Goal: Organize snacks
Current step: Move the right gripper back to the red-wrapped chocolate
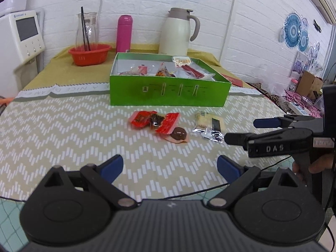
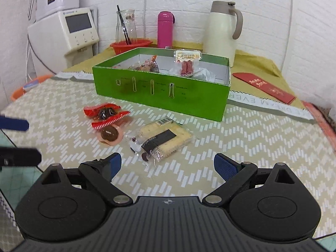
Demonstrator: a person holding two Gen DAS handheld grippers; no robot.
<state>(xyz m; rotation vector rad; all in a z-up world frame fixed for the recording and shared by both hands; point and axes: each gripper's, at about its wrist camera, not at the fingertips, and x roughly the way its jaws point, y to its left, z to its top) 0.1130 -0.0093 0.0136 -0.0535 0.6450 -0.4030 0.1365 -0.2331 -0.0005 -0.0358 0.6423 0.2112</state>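
An open green box [image 1: 168,93] [image 2: 159,93] with several snacks inside stands mid-table. In front of it lie a red-wrapped snack [image 1: 154,120] [image 2: 105,113], a round brown snack in a pink wrapper [image 1: 178,135] [image 2: 109,135] and a clear pack of crackers [image 1: 206,126] [image 2: 162,139]. My left gripper [image 1: 170,167] is open and empty, low over the cloth in front of the snacks. My right gripper [image 2: 167,167] is open and empty, just short of the cracker pack; it also shows in the left wrist view [image 1: 239,130] beside that pack.
A red basket [image 1: 90,54], a glass carafe [image 1: 87,29], a pink bottle [image 1: 124,33] and a cream thermos jug [image 1: 178,33] stand behind the box by the wall. A red envelope [image 2: 264,87] lies right of the box. A white appliance [image 2: 77,29] stands at the left.
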